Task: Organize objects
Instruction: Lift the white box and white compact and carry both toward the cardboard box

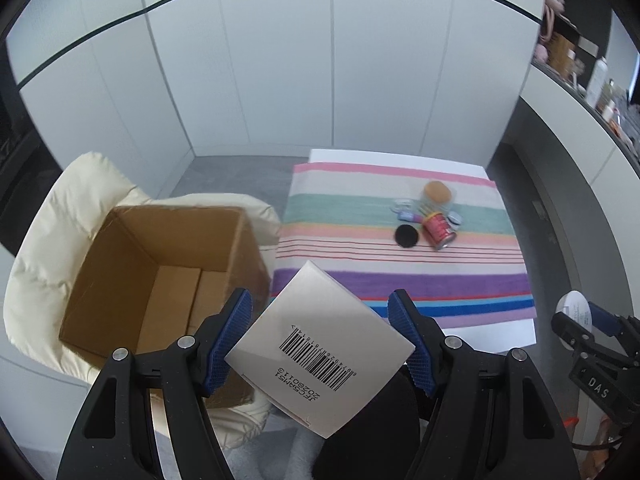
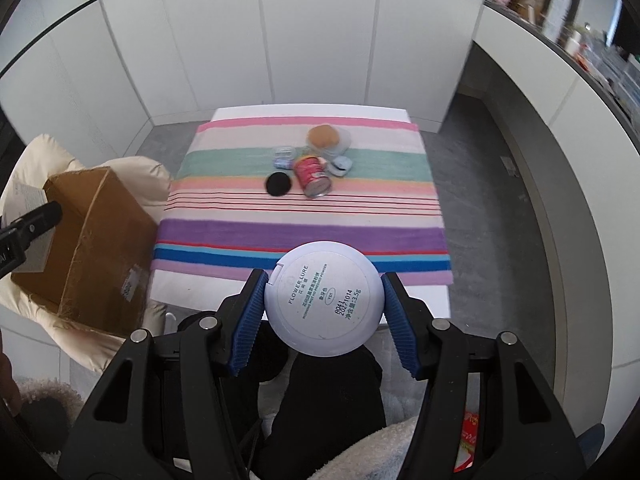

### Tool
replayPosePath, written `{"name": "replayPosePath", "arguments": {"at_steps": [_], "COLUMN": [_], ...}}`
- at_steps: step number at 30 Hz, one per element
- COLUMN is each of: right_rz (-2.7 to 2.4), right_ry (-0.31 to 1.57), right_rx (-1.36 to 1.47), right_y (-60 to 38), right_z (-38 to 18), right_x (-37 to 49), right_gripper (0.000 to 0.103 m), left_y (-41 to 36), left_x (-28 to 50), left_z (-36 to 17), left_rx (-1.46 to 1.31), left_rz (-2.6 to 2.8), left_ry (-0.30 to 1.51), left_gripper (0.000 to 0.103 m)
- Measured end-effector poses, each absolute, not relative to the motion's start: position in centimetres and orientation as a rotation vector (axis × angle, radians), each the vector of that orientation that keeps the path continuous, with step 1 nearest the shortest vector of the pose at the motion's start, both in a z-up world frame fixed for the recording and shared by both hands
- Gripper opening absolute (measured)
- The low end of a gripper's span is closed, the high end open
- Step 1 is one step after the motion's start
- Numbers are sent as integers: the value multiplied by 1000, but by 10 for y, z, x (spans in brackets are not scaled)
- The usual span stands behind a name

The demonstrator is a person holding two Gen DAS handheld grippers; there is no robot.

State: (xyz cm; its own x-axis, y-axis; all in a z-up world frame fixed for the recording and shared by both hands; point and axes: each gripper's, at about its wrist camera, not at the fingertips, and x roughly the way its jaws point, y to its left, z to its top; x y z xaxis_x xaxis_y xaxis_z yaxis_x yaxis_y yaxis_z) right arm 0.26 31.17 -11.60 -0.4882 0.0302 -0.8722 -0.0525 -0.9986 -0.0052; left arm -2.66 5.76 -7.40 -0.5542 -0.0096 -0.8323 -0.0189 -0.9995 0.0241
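Note:
My left gripper (image 1: 320,304) is shut on a white box with a barcode (image 1: 320,356), held cornerwise between the blue pads, just right of an open cardboard box (image 1: 160,264). My right gripper (image 2: 323,278) is shut on a round white powder compact (image 2: 322,304) over the near edge of the striped cloth (image 2: 280,236). On the cloth's far part lie a tipped red can (image 2: 312,178), a black disc (image 2: 279,184), an orange-lidded clear jar (image 2: 326,136) and several small blue items (image 2: 340,166). The cardboard box (image 2: 92,240) stands left of the table.
The cardboard box rests on a cream padded chair (image 1: 52,220). The cloth covers a white table (image 1: 480,332) set against white cabinet doors. A counter with bottles (image 1: 596,80) curves along the right. A person's dark trouser legs (image 2: 328,392) are below the grippers.

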Motion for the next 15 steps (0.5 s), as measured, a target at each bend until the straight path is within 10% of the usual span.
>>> {"name": "replayPosePath", "arguments": {"at_steps": [15], "right_rz": [2909], "right_ry": [-196], "right_rx": [-1676], "right_y": [172], "right_z": [-116], "right_x": [-12], "right_gripper": [60], "left_y": [-57], "left_x": [5], "left_z": [-86], "left_rx": [-1622], "left_rz": [2914], "left_ry": [-97], "left_gripper": [72]}}
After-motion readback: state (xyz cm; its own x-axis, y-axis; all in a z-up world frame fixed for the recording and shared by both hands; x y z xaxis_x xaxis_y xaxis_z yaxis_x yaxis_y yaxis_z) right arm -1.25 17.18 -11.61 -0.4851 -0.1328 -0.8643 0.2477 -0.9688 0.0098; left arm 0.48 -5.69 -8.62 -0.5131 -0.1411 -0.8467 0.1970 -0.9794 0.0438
